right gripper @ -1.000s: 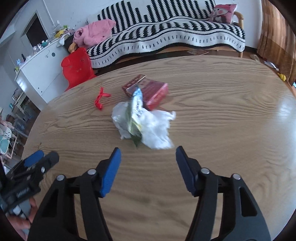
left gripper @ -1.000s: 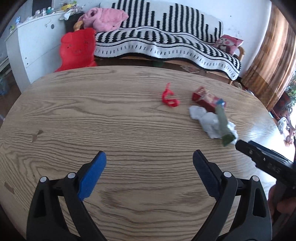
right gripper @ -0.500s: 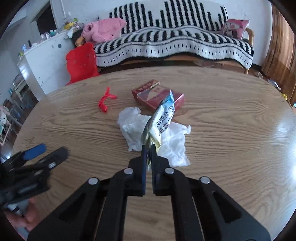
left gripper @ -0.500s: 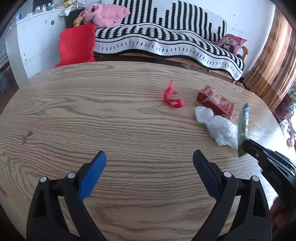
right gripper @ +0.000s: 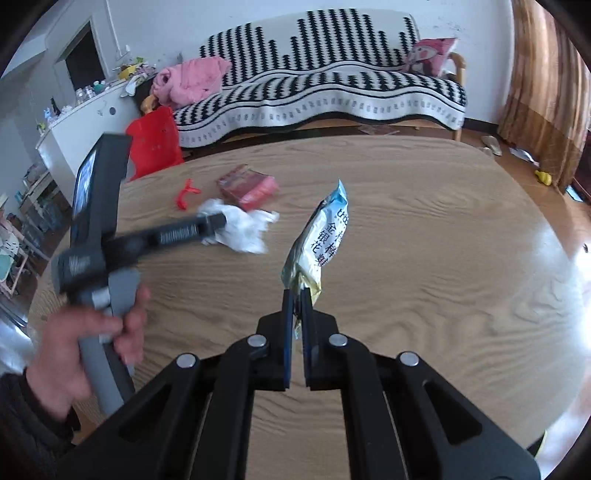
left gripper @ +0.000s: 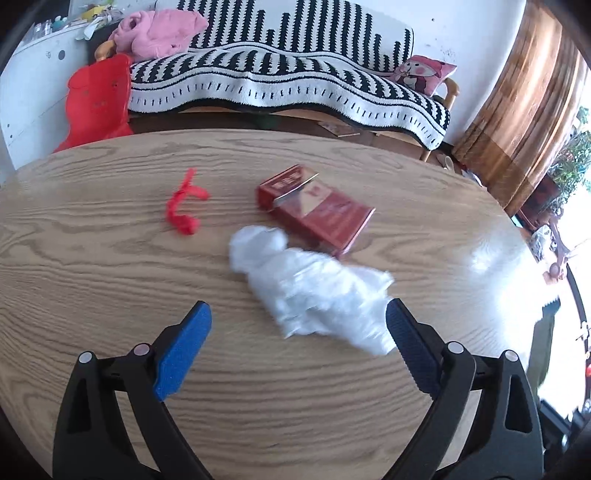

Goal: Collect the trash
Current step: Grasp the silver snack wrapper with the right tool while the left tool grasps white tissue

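Note:
My right gripper (right gripper: 297, 295) is shut on a silver-green snack wrapper (right gripper: 322, 236), which sticks up above the wooden table (right gripper: 424, 258). My left gripper (left gripper: 298, 325) is open just short of a crumpled white tissue (left gripper: 314, 291); the tissue's near edge lies beside the right pad. Behind the tissue lies a red cigarette pack (left gripper: 317, 206), and a red scrap (left gripper: 183, 208) to its left. In the right wrist view, a hand (right gripper: 85, 339) holds the left gripper (right gripper: 212, 225), whose tip is over the tissue (right gripper: 240, 227), near the pack (right gripper: 249, 186) and scrap (right gripper: 186, 194).
Beyond the oval table (left gripper: 92, 266) stands a sofa under a black-and-white striped blanket (left gripper: 280, 77), with pink clothing (left gripper: 159, 31) on it. A red bag (left gripper: 98, 99) and a white cabinet (left gripper: 33, 70) are at the far left, brown curtains (left gripper: 524, 107) at the right.
My right gripper shut on the wrapper, lifted it off the tissue and carried it to the right. My left gripper moved toward the tissue, which now lies just before its pads.

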The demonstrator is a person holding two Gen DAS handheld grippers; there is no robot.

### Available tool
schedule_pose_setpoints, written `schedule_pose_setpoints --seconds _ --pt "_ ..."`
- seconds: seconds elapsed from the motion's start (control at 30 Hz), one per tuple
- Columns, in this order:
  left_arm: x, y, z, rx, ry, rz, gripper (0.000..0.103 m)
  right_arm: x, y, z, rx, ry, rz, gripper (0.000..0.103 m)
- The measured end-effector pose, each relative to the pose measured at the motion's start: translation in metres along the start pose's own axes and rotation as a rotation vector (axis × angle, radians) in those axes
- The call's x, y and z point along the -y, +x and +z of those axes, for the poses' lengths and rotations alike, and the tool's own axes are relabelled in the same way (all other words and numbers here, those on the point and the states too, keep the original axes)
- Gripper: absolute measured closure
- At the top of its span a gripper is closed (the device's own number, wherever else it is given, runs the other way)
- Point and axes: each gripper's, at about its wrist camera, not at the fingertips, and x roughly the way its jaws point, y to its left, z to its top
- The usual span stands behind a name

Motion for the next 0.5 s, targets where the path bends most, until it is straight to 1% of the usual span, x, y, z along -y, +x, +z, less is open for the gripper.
schedule_pose_setpoints --seconds 0.2,0.27,0.3,0.33,0.37,0.4,0.43,0.5 --pt "0.006 0.020 0.003 -0.028 -0.066 0.022 0.009 0.037 -0.024 -0.021 -0.004 0.021 -0.037 0.098" --pt "0.007 0.023 0.002 -0.030 -0.063 0.039 0.014 0.047 -0.032 -0.026 -0.001 0.025 -0.048 0.098" --pt "0.007 0.024 0.002 -0.032 -0.057 0.044 0.037 0.052 -0.037 -0.029 0.000 0.029 -0.056 0.098" --pt "0.009 0.022 0.000 -0.022 -0.034 0.082 0.069 0.057 -0.042 -0.032 0.002 0.034 -0.064 0.098" --pt "0.009 0.022 -0.002 -0.031 -0.028 0.085 0.085 0.061 -0.045 -0.034 0.004 0.039 -0.069 0.098" --pt "0.008 0.020 -0.003 -0.035 -0.040 0.068 0.091 0.064 -0.049 -0.034 0.006 0.044 -0.073 0.098" --pt "0.007 0.019 -0.004 -0.036 -0.053 0.059 0.094 0.068 -0.056 -0.037 0.011 0.048 -0.081 0.098" --pt "0.009 0.012 -0.005 -0.032 -0.053 0.059 0.095 0.074 -0.064 -0.039 0.019 0.054 -0.090 0.098"
